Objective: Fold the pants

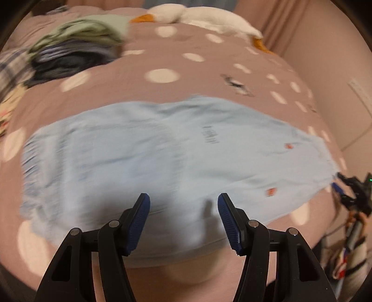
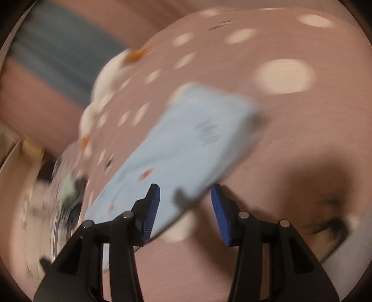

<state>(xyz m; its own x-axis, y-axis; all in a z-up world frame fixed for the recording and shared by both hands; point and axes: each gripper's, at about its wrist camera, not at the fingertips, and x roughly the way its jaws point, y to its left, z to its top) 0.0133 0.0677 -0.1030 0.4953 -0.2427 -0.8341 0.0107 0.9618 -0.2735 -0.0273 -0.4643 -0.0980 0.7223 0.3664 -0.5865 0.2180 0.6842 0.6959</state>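
Left wrist view: left tongs (image 1: 183, 197) are hanging over the near edge of the bed (image 1: 162, 55) with jaws apart and nothing between the pads, so they are gripping nothing. The light blue pants (image 1: 148, 148) are lying flat across the pink dotted cover near that near edge, long axis running side to side, looking already doubled lengthwise with the hem end reaching toward the bed's right edge. Flat and spread like that is what a next fold needs, I'd judge. The right tongs (image 1: 334, 180) are showing at the far right, just beside the hem end of the pants. A pile of folded clothes (image 1: 76, 46) is sitting toward the far left corner, probably the finished stack kept clear of the work area. A plush goose (image 1: 197, 16) is lying along the far edge.

Right wrist view: heavily blurred. Right tongs (image 2: 184, 192) are also standing apart, pads bare, holding nothing. One corner of the pants (image 2: 186, 141) is sitting in front of the gap between the jaws, though whether cloth is touching a pad is unclear. My read: both tongs are free and lining up at the garment for the crosswise fold, hem end toward waist
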